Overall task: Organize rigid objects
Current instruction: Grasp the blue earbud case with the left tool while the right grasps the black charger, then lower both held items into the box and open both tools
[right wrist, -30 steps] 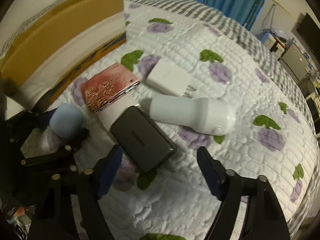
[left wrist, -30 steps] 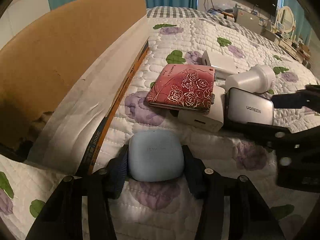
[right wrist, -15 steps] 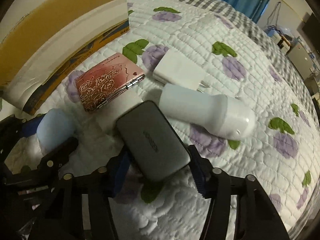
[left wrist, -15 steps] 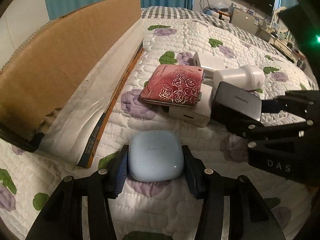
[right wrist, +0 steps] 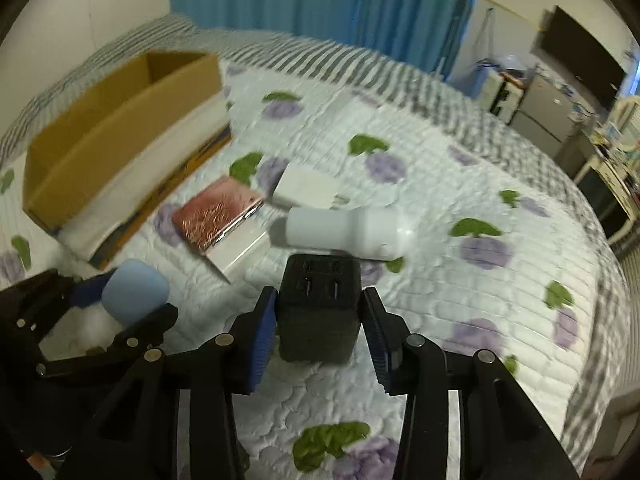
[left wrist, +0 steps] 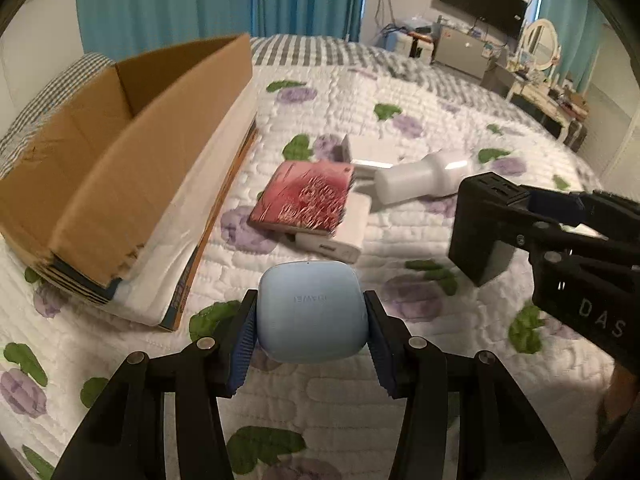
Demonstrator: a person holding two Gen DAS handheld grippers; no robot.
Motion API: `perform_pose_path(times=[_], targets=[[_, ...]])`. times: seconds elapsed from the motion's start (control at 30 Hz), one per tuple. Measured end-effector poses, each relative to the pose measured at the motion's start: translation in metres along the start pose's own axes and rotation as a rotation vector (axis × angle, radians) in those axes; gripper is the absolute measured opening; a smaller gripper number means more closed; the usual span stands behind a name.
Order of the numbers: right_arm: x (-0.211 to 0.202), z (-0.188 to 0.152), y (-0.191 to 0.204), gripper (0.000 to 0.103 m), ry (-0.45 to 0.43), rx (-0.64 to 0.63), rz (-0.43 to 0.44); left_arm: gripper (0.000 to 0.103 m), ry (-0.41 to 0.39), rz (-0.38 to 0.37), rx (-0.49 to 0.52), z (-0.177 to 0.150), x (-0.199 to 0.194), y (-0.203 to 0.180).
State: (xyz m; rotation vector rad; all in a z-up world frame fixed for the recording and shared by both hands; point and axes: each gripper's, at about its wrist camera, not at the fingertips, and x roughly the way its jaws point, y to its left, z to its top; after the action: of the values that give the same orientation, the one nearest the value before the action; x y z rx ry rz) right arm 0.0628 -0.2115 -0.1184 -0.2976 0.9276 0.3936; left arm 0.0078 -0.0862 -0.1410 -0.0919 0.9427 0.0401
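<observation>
My left gripper [left wrist: 308, 320] is shut on a light blue earbud case [left wrist: 312, 310] and holds it above the quilt; it also shows in the right wrist view [right wrist: 134, 294]. My right gripper [right wrist: 318, 314] is shut on a dark grey charger block [right wrist: 318, 310] with its ports facing away, lifted off the bed; the block also shows in the left wrist view [left wrist: 486, 228]. An open cardboard box [left wrist: 116, 152] lies to the left. On the quilt remain a red rose-patterned case [left wrist: 306, 198] on a white power bank [left wrist: 346, 232], a white adapter [right wrist: 306, 190] and a white bottle-shaped device [right wrist: 344, 232].
The bed's quilt [right wrist: 440, 280] has purple and green flower prints. Blue curtains [left wrist: 220, 0] hang behind. A television [left wrist: 482, 4], desk and mirror [left wrist: 540, 40] stand at the far right, beyond the bed's edge.
Both grippers have risen from the bed. The left lifted the blue earbud case. The right closed on the grey charger block and raised it on end. The views now look down from higher.
</observation>
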Motion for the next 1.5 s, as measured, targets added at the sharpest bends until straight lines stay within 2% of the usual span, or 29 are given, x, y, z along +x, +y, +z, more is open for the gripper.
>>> perform_pose_path(times=[0.33, 0.53, 0.73, 0.93, 1.07, 1.17, 1.33, 1.5], targets=[[-0.050, 0.005, 0.010, 0.042, -0.097, 0.059, -0.035, 0.051, -0.080, -0.050, -0.025, 0.021, -0.038, 0.011], [-0.092, 0.025, 0.018, 0.042, -0.178, 0.065, -0.060, 0.051, -0.180, -0.081, -0.042, 0.052, -0.076, 0.028], [-0.137, 0.075, 0.046, 0.042, -0.265, -0.006, -0.103, 0.051, -0.264, -0.090, -0.060, 0.094, -0.113, 0.066], [-0.160, 0.133, 0.080, 0.042, -0.336, -0.038, -0.089, 0.051, -0.295, -0.058, -0.044, 0.124, -0.120, 0.108], [-0.155, 0.161, 0.106, 0.042, -0.359, -0.051, -0.059, 0.051, -0.277, -0.036, -0.042, 0.126, -0.105, 0.133], [-0.136, 0.175, 0.125, 0.042, -0.348, -0.056, -0.037, 0.051, -0.244, -0.018, -0.050, 0.122, -0.084, 0.155], [-0.084, 0.186, 0.154, 0.042, -0.276, -0.079, 0.004, 0.051, -0.196, -0.009, -0.062, 0.110, -0.052, 0.181], [-0.030, 0.187, 0.174, 0.042, -0.191, -0.093, 0.023, 0.051, -0.153, -0.008, -0.044, 0.099, -0.026, 0.189]])
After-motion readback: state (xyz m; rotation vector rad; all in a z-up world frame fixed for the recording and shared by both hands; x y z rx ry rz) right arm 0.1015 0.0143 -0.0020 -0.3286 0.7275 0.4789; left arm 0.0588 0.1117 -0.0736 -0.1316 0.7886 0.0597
